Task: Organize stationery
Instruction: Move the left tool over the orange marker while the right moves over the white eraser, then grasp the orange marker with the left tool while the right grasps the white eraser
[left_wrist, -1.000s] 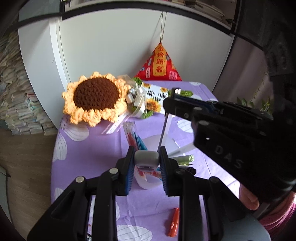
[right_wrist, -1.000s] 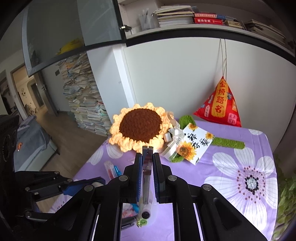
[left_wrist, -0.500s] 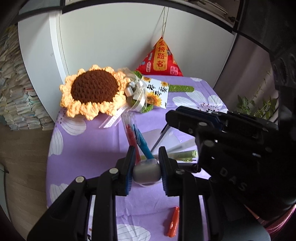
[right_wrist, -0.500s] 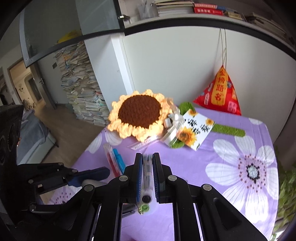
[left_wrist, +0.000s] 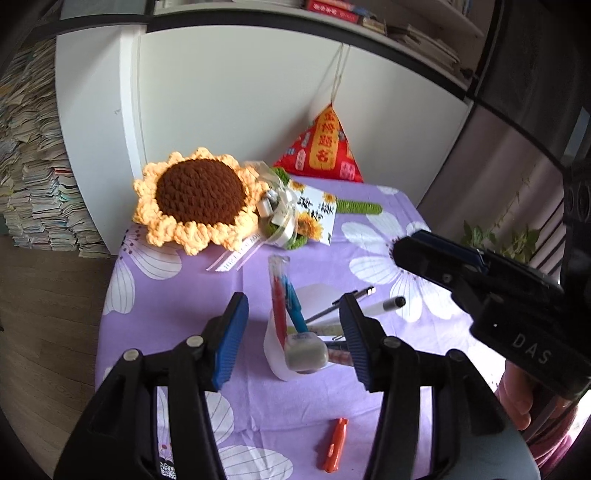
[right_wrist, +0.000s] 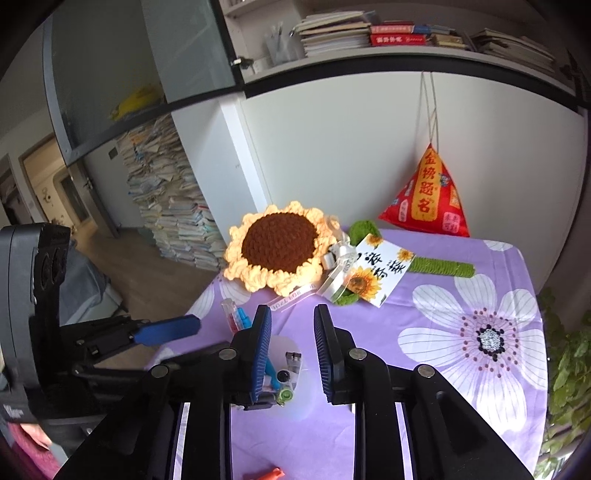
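Observation:
A translucent white pen holder (left_wrist: 280, 354) stands on the purple flowered tablecloth (left_wrist: 177, 295). It holds red and blue pens (left_wrist: 280, 295), a slim metal pen (left_wrist: 343, 302), a white marker (left_wrist: 384, 304) and a grey eraser-like block (left_wrist: 304, 350). My left gripper (left_wrist: 291, 332) is open, its jaws on either side of the holder. My right gripper (right_wrist: 291, 350) is open and empty above the holder (right_wrist: 291, 369). It also shows in the left wrist view (left_wrist: 436, 258). An orange pen (left_wrist: 334, 443) lies on the cloth near the front edge.
A crocheted sunflower (left_wrist: 199, 199) with a card (left_wrist: 317, 218) and green stem lies at the back. A red pyramid-shaped pouch (left_wrist: 325, 151) hangs by the wall. Stacks of books (right_wrist: 173, 214) stand on the floor to the left. A plant (right_wrist: 565, 369) is at the right.
Both grippers have opened. The left let go of the grey block, now in the holder. The right let go of the slim pen, now in the holder. Both have pulled back.

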